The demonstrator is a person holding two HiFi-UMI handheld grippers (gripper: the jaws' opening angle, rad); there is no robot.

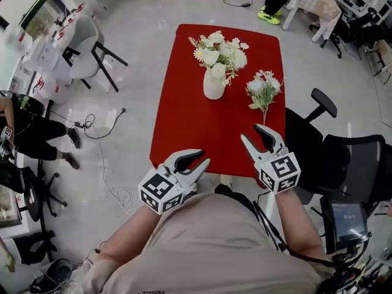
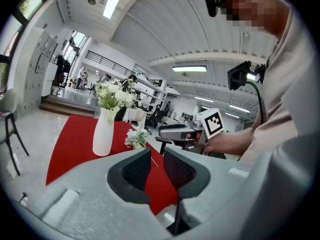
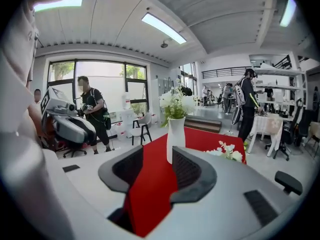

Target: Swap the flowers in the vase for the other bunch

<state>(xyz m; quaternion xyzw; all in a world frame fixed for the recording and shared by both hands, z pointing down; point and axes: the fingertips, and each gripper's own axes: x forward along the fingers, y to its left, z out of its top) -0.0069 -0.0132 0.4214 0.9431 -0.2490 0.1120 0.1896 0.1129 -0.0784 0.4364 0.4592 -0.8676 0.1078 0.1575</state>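
A white vase stands at the middle of the red table and holds a bunch of white flowers. A smaller loose bunch lies on the cloth to the vase's right. Both grippers hover at the table's near edge, well short of the vase. My left gripper is open with nothing between its jaws. My right gripper is open and empty too, pointing toward the loose bunch. The left gripper view shows the vase and loose bunch ahead; the right gripper view shows the vase past its jaws.
A black office chair stands close to the table's right side. A white chair is off to the left, with a cable on the floor. A person sits at the far left.
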